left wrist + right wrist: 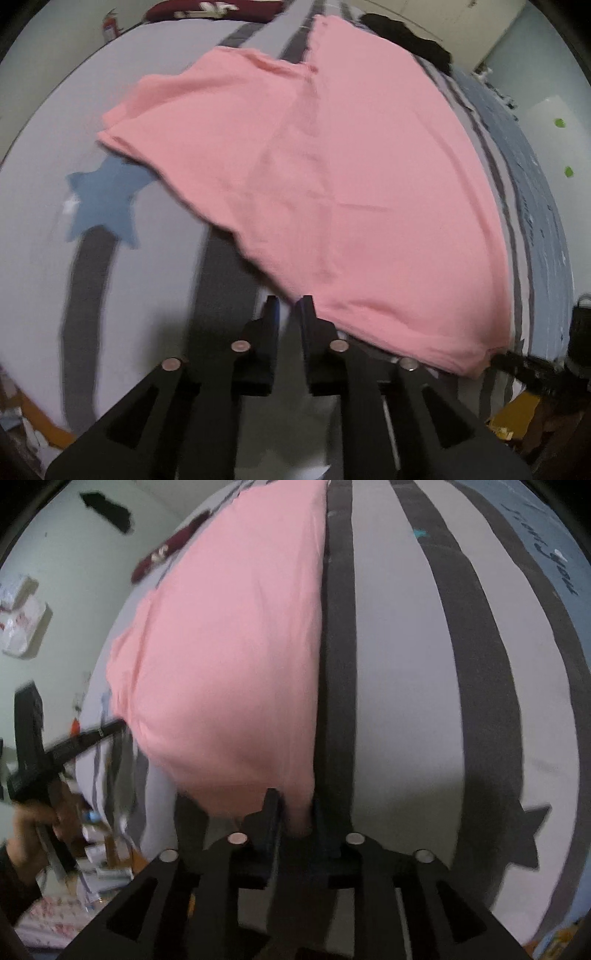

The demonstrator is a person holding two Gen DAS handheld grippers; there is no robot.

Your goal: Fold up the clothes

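Bed covered by grey sheet [33, 258] with dark stripes [476, 686] and blue star [103, 206]; maroon pillow [207, 9] at far end, pale walls [66, 602], dim light

We see a plain salmon-pink garment [314, 177] with no print, lying just ahead of the black left gripper [289, 306] on a pale lilac-grey bedsheet [44, 140] crossed by dark grey stripes, with a dusty-blue star [105, 201] off to that gripper's left. At the far end, beyond the pink cloth, we make out a maroon pillow [207, 9] with white markings and a black garment [410, 37]. Right of the black right gripper [295, 812], the sheet carries a dark grey star [524, 834] and a blue band with dark lettering [546, 535].
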